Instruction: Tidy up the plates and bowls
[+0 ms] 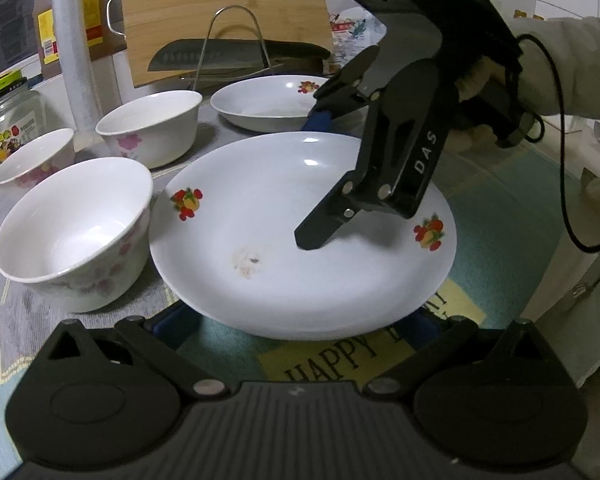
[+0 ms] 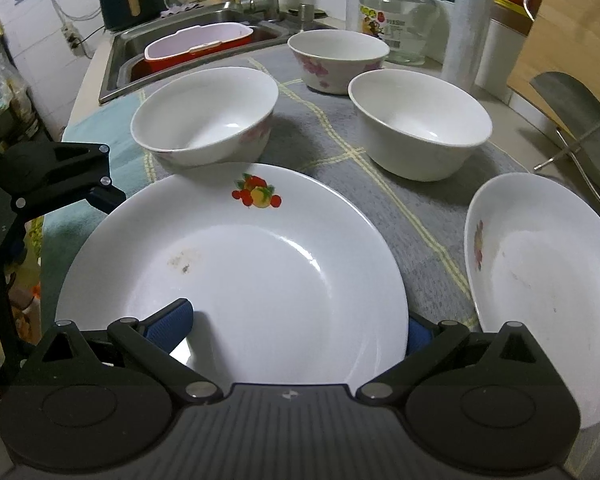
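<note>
big white plate (image 2: 260, 280) with fruit prints and a brown smudge sits on the table mat (image 2: 380, 184), empty. my right gripper (image 2: 296, 326) jaws apart, straddling its rim; left gripper (image 1: 296, 322) jaws apart at its edge. three empty bowls (image 2: 204, 116) behind it.

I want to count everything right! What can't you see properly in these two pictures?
- Left hand-held gripper: left wrist view, fingertips hidden under the big plate.
- Second plate: right wrist view, cut off by the frame edge.
- Knife: left wrist view, partly behind the wire rack.
- Jar label: too small to read.
</note>
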Demonstrator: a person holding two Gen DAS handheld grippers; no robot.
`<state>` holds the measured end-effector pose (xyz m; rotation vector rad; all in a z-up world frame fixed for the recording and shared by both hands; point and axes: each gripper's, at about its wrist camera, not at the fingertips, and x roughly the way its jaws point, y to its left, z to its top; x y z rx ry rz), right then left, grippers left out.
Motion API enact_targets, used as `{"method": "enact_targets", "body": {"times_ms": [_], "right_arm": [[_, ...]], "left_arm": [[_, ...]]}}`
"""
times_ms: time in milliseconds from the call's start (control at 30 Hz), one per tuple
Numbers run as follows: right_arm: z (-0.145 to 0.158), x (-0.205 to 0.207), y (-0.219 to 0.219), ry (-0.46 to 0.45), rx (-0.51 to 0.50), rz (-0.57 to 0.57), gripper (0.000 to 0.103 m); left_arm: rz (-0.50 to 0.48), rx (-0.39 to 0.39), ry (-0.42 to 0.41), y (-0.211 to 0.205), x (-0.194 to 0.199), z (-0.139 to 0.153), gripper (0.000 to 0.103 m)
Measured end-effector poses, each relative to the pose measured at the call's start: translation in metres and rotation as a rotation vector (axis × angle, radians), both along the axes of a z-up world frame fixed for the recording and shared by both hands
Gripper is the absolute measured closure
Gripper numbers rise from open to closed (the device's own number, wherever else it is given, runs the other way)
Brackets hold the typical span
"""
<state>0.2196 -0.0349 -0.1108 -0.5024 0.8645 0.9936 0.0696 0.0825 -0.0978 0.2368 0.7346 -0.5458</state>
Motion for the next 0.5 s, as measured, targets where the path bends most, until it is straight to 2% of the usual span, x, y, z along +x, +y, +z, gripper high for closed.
{"method": "enact_targets", "body": {"times_ms": [300, 500], "right_arm": [[0.005, 0.009, 0.000, 0.070, 0.009, -0.015, 0.000], [0.009, 0.019, -0.003, 0.156, 0.029, -0.035, 0.000]], "left_arm": [[-0.022, 0.009, -0.017, 0.001, -0.001, 0.001, 0.000], [-0.030, 0.022, -0.026, 0.000, -0.002, 0.001, 0.000]]}}
